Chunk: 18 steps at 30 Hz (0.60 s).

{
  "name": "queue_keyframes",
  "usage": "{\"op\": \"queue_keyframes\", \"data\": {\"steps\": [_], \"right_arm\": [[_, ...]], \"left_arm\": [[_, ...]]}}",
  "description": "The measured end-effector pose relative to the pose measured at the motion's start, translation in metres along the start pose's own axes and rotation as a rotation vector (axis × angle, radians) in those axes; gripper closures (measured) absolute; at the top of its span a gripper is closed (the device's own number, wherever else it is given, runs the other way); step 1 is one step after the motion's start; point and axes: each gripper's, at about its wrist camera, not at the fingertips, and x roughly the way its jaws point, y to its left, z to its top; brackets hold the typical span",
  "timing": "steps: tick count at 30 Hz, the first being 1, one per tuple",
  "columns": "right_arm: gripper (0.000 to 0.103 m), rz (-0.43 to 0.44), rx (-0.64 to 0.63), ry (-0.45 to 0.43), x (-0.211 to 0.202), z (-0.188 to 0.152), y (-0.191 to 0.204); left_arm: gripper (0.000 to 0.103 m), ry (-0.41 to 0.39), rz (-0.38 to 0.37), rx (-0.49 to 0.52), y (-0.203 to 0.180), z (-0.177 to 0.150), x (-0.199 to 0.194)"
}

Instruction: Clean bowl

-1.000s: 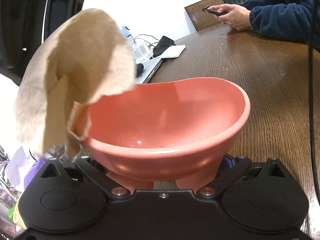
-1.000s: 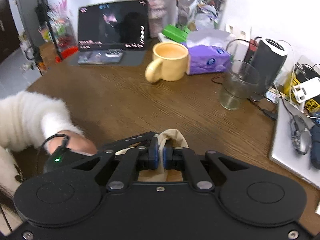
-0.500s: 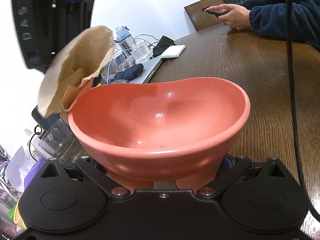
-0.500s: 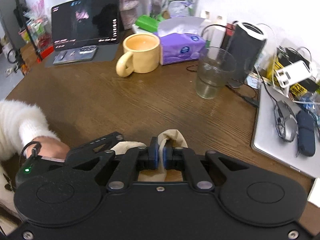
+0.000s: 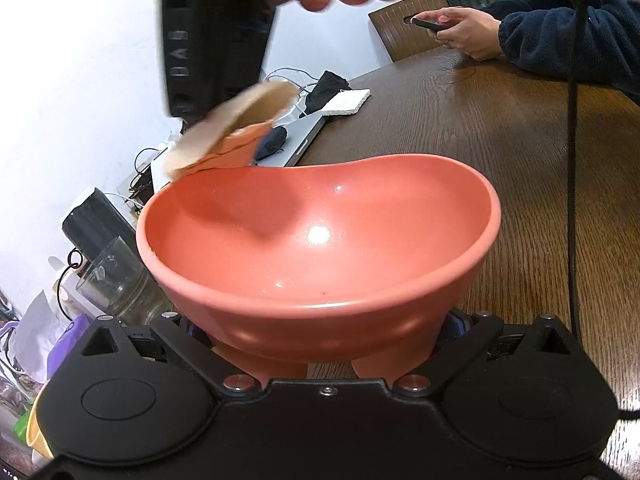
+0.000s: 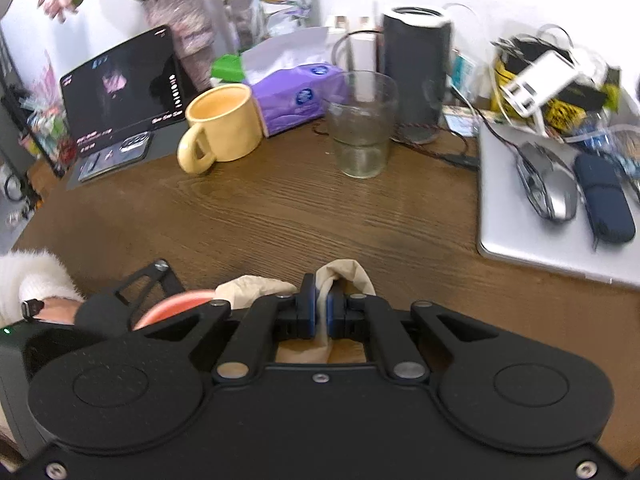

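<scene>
Right gripper [image 6: 319, 314] clamped tight on a beige cloth [image 6: 344, 276], a fold bulging up past the blue pads [image 6: 308, 308] and more of it spilling out to the left; just beyond that, low at the left of the right wrist view, a sliver of pink rim — the bowl [image 5: 320, 248], right beside these fingers. Over on the left gripper [image 5: 326, 344], the bowl sits cradled between its arms, though whether the pads press on the base I cannot tell; the bowl's base hides them. The cloth hangs just above the bowl's far-left rim, not yet inside; the right hand is the one to go in. The bowl — empty bar a few specks and a wet gleam at the bottom; behind it on the wooden table [image 6: 304, 216], an empty-looking clear glass [image 6: 360, 124] and a yellow mug [image 6: 224, 124], contents hidden.
</scene>
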Motion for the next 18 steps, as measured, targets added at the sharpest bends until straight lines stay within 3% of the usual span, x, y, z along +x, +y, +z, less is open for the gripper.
{"op": "queue_keyframes", "data": {"steps": [8,18], "right_arm": [[0.098,0.011,0.107,-0.037,-0.002,-0.036,-0.026],[0.097,-0.010,0.145,-0.058,-0.010,-0.076,-0.029]], "left_arm": [[0.004,0.001,-0.001,-0.003,0.000,0.000,0.000],[0.004,0.002,0.001,-0.004,-0.002,-0.001,-0.002]]}}
